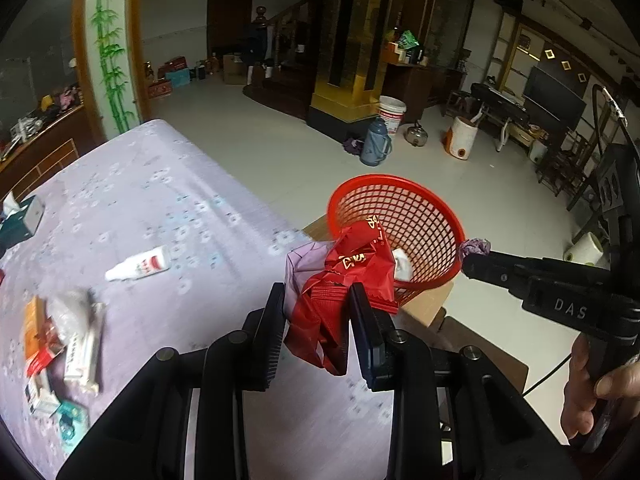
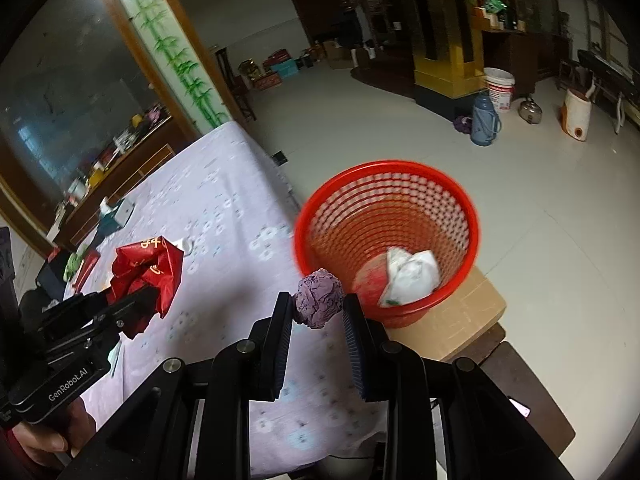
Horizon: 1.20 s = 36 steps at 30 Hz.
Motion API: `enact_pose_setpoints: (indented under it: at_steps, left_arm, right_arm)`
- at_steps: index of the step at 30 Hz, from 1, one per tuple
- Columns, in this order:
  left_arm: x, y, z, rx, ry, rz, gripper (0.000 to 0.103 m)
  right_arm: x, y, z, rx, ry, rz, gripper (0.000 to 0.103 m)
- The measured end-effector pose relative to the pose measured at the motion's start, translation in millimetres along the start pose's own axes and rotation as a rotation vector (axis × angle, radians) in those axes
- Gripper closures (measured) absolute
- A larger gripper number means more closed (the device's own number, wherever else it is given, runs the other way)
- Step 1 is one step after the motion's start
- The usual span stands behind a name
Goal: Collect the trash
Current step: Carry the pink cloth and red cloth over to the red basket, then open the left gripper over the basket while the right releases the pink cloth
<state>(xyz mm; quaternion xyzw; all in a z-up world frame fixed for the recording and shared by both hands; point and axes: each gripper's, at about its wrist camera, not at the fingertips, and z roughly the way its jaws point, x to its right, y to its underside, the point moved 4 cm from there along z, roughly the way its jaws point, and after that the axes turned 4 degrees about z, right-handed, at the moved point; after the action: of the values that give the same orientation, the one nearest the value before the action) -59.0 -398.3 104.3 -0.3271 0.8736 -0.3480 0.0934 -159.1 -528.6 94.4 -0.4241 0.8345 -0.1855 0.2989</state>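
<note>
Left gripper [image 1: 316,304]: my fingers clamped on a crumpled red wrapper [image 1: 348,276], carried above the table edge, short of the bin.
Right gripper [image 2: 318,312]: fingers pinched on a purple paper ball [image 2: 319,298], near the rim for dropping.
Red mesh wastebasket [image 2: 472,216]: on a cardboard box [image 2: 468,324] beside the table [image 1: 160,200]; white wad [image 2: 412,276] inside.
Remaining: small bottle [image 1: 140,266], cartons [image 1: 44,344] on table.

floor: pale glossy tile [image 1: 280,148] | wall: white panel w/ painted green bamboo [image 1: 110,48], wood frame | far side: dark wooden door [image 1: 231,12], staircase [image 1: 280,32] | right: black TV [image 1: 554,98] | gold-black pillar [image 1: 352,40] | light: dim
</note>
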Motion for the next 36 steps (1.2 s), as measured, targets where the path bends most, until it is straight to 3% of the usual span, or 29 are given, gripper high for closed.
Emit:
enact_pose_setpoints:
  at_steps: [9, 20, 22, 24, 26, 36]
  left_arm:
    - [34, -43, 45, -0.008, 0.056, 0.032, 0.072]
    - [48, -71, 106, -0.056, 0.052, 0.006, 0.072]
    - [49, -74, 113, -0.063, 0.064, 0.003, 0.069]
    - [51, -78, 117, -0.068, 0.070, -0.003, 0.062]
    - [51, -82, 117, -0.064, 0.072, -0.007, 0.059]
    - [46, -76, 88, -0.018, 0.021, 0.002, 0.050]
  right_arm:
    - [38, -40, 10, -0.017, -0.021, 0.062, 0.075]
    - [58, -82, 42, -0.049, -0.028, 0.077, 0.073]
    - [62, -89, 47, -0.051, -0.027, 0.088, 0.071]
    - [66, -95, 49, -0.049, -0.027, 0.102, 0.060]
    - [70, -101, 46, -0.030, -0.016, 0.106, 0.056]
    - [60, -101, 25, 0.007, 0.021, 0.046, 0.056]
